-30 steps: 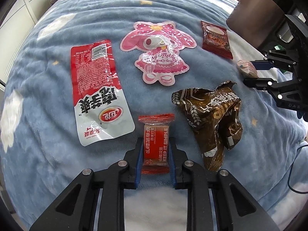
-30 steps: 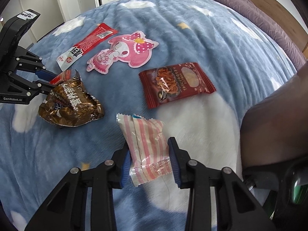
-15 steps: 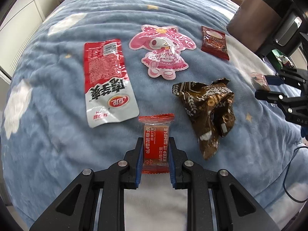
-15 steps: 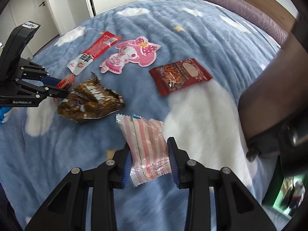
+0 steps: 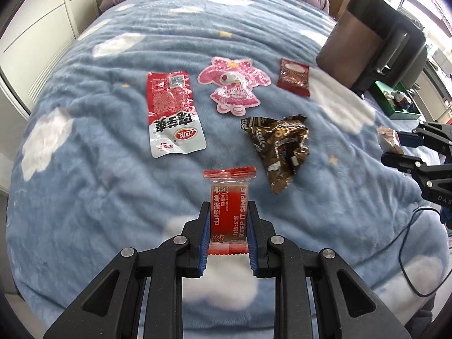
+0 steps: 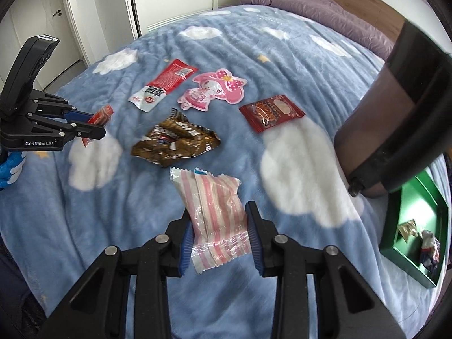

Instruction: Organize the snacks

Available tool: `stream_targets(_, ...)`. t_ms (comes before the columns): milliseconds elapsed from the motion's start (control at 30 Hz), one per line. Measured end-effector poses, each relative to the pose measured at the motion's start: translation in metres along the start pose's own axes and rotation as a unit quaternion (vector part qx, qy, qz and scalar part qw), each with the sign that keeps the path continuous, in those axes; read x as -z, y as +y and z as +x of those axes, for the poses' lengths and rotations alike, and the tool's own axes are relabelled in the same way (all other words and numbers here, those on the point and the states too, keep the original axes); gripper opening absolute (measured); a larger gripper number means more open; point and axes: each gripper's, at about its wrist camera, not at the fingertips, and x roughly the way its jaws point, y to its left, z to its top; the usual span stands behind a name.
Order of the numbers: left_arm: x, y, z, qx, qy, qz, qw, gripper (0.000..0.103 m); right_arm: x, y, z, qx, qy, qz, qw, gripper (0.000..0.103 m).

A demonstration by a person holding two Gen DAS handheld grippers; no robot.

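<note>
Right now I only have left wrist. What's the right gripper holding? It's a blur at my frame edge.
Observer: The right gripper is shut on a striped pack, pink and white, with its top end sticking out past the fingertips.
Operator: Anything sorted already?
Observer: Two small wrapped snacks lie in the green tray beside the bed.
Operator: How does my grip look from the side?
Observer: The left gripper has the red pack pinched, and its far end pokes out beyond the tips.
</note>
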Motion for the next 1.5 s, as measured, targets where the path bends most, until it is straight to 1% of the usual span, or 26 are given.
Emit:
stream_targets(100,0.000,-0.002,-0.009,0.000,-0.010,-0.002,0.9999,0.019,0.005,0.008,-0.016,0.007,-0.008,0.001,1.000,0.007)
stream_targets(433,0.017,-0.011,-0.042,-0.002,-0.041,-0.003,0.9991,0.019,0.022,0.032,-0.059,0.025,-0.036,0.000,0.999,0.007)
stream_targets(733,0.025,-0.029,-0.070,-0.014,-0.066,0.015,0.9976,0.019,0.044,0.033,-0.096,0.038,-0.069,0.018,0.997,0.007)
stream_targets(900,0.018,-0.043,-0.083,-0.017,-0.079,0.030,0.9963,0.019,0.056,0.016,-0.119,0.055,-0.089,0.039,0.994,0.007)
stream_targets(1100,0.007,-0.071,-0.091,-0.013,-0.088,0.051,0.9947,0.019,0.070,-0.013,-0.143,0.080,-0.111,0.069,0.988,0.007)
stream_targets(1300,-0.006,-0.105,-0.091,-0.006,-0.087,0.073,0.9935,0.019,0.088,-0.045,-0.159,0.105,-0.124,0.099,0.982,0.007)
stream_targets(1500,-0.020,-0.143,-0.086,0.005,-0.080,0.097,0.9920,0.019,0.105,-0.076,-0.167,0.126,-0.131,0.131,0.974,0.007)
